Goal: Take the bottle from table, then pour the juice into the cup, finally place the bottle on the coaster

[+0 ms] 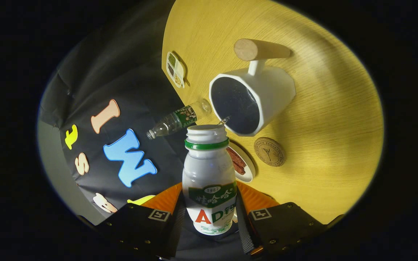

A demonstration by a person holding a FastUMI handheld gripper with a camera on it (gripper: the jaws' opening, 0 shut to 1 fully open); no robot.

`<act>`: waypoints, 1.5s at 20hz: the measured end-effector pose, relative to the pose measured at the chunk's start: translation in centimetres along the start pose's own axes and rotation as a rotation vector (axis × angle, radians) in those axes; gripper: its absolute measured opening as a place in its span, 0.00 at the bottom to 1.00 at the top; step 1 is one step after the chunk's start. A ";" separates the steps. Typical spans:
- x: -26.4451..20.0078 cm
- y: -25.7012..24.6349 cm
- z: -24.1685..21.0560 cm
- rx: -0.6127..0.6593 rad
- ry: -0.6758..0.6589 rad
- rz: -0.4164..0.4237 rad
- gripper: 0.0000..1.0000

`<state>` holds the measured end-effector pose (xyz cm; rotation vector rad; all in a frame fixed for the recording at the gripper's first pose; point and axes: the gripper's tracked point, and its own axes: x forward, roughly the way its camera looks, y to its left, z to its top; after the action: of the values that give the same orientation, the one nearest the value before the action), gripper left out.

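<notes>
Over the yellow table (332, 119), fingers (158, 217) pinch the uncapped white bottle (209, 181) beside the cup (256, 98).

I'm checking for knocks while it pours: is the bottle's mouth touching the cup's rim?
Cannot tell. In the gripper view the bottle, held between both fingers, has its mouth just short of the cup rim, but the two overlap there.

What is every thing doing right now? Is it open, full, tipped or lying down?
Hand-held gripper: shut on the white bottle.
White bottle: cap off, held, mouth next to the cup's rim.
Cup: on the table, dark inside.
Coaster: bare.
Clear bottle: lying down.
Small plate: holds reddish strips.
</notes>
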<state>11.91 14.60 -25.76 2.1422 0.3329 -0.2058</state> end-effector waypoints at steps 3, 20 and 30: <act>0.1 0.1 -0.2 0.008 0.003 0.001 0.66; 0.1 0.2 0.4 0.068 -0.005 -0.023 0.66; 0.3 0.2 0.5 0.070 -0.002 -0.031 0.66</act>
<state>12.28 14.11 -25.98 2.2073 0.3630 -0.2402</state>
